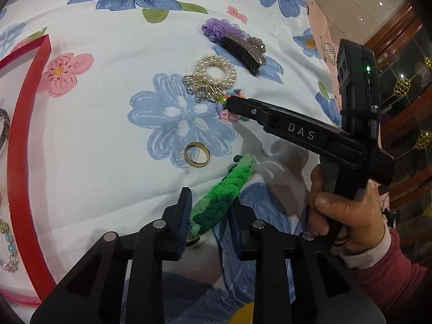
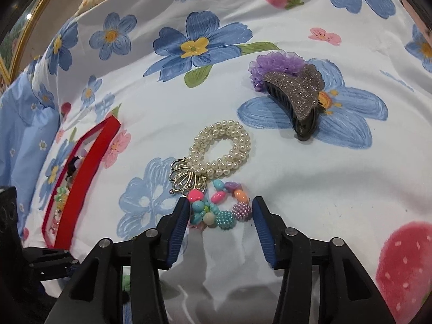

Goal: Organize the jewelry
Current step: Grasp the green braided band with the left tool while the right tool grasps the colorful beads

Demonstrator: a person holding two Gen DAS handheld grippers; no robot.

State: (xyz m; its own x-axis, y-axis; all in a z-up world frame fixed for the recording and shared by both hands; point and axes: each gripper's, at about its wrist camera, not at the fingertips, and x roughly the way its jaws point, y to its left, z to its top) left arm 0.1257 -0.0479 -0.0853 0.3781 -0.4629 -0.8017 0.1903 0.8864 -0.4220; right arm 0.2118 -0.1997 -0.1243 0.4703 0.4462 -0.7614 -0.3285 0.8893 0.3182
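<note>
A green braided hair band [image 1: 216, 189] lies on the floral sheet between the fingers of my left gripper [image 1: 209, 202], which is partly open around it. A gold ring [image 1: 197, 154] lies just beyond. My right gripper [image 2: 220, 210] is open, its fingers on either side of a colourful bead bracelet [image 2: 216, 205]; it also shows in the left wrist view [image 1: 229, 102]. A pearl bracelet with a gold charm [image 2: 216, 154] lies just behind the beads. A red-rimmed box [image 1: 24, 140] holding several pieces sits at the left, also seen in the right wrist view [image 2: 81, 178].
A glittery grey hair claw [image 2: 297, 97] and a purple fabric flower [image 2: 275, 64] lie farther back on the sheet [image 2: 324, 189]. The sheet's edge [image 1: 321, 54] drops off to the right, with wooden furniture [image 1: 399, 40] beyond.
</note>
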